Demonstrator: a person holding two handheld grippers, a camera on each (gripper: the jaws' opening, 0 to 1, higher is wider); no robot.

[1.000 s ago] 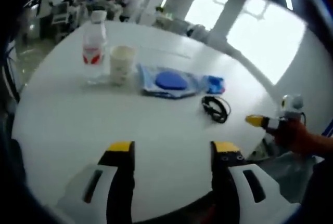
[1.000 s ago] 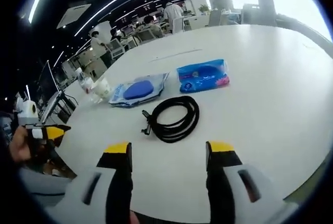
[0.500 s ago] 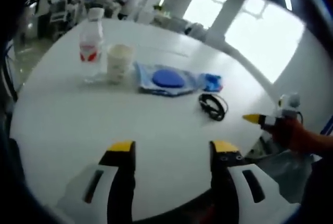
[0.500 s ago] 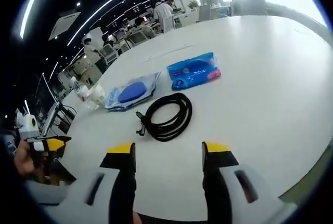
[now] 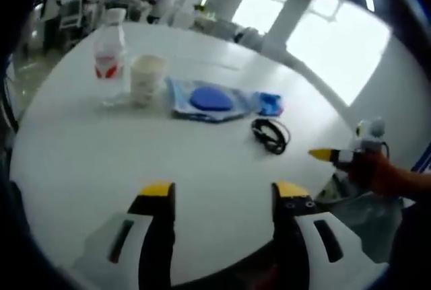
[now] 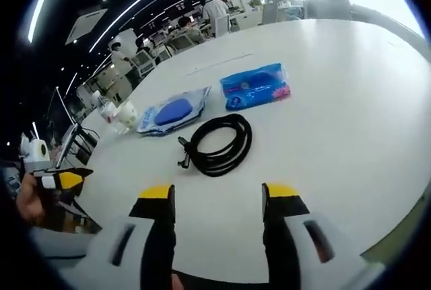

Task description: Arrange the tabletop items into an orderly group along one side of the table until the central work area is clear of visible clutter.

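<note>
cable: black coiled cable lies flat on the white table, nearest item to the right gripper; coil is a loose oval, long axis running from near-left to far-right in the right gripper view, plug end sticking out at the near-left end. In the left gripper view it is small, just in front of the tissue pack.
tissue pack: blue pack flat, just beyond the cable, apart from it; long axis across the right gripper view, right end slightly farther. Left gripper view.
clear pouch: transparent bag with a blue oval item inside, flat, left of the tissue pack, near but gap not clear. Left gripper view.
paper cup: upright, just beside the pouch.
water bottle: upright, red label, white cap, just beside the cup, at the row's end.
row: bottle, cup, pouch, tissue pack in a rough line; cable off the line.
left gripper: jaws apart, holding nothing, above bare table; also seen at left edge, jaw gap there can't tell.
right gripper: jaws apart, nothing between, short of the cable; seen at table edge.
</note>
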